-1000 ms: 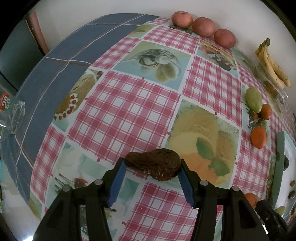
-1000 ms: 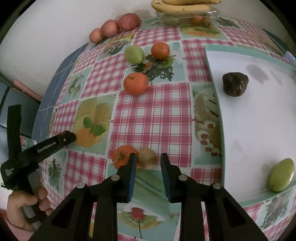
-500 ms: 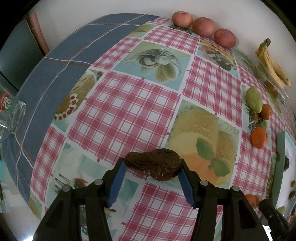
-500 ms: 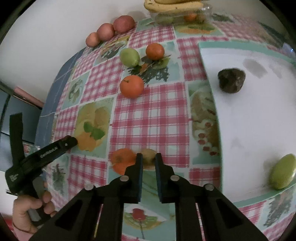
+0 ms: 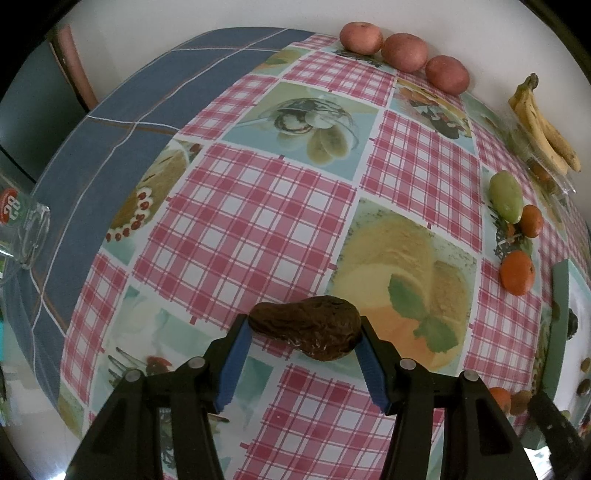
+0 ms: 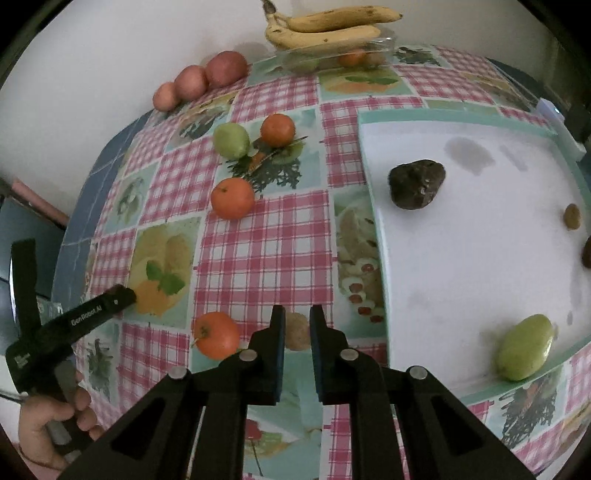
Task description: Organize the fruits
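Observation:
My left gripper (image 5: 304, 328) is shut on a dark brown wrinkled avocado (image 5: 306, 330) and holds it above the checked tablecloth. My right gripper (image 6: 297, 317) is shut on a small tan-brown fruit (image 6: 297, 334), next to an orange (image 6: 216, 334). The white tray (image 6: 461, 258) to the right holds a dark avocado (image 6: 415, 182), a green mango (image 6: 524, 347) and small brown fruits (image 6: 571, 216). Two oranges (image 6: 232, 197) and a green fruit (image 6: 231, 140) lie on the cloth beyond.
Three red apples (image 6: 201, 79) line the wall at the back. Bananas (image 6: 325, 29) lie on a clear plastic box (image 6: 332, 55). A glass (image 5: 22, 225) stands at the table's left edge. My left gripper's body (image 6: 70, 325) shows at the left in the right wrist view.
My right gripper has closed its jaws around the small tan-brown fruit. The left gripper holds still with the avocado.

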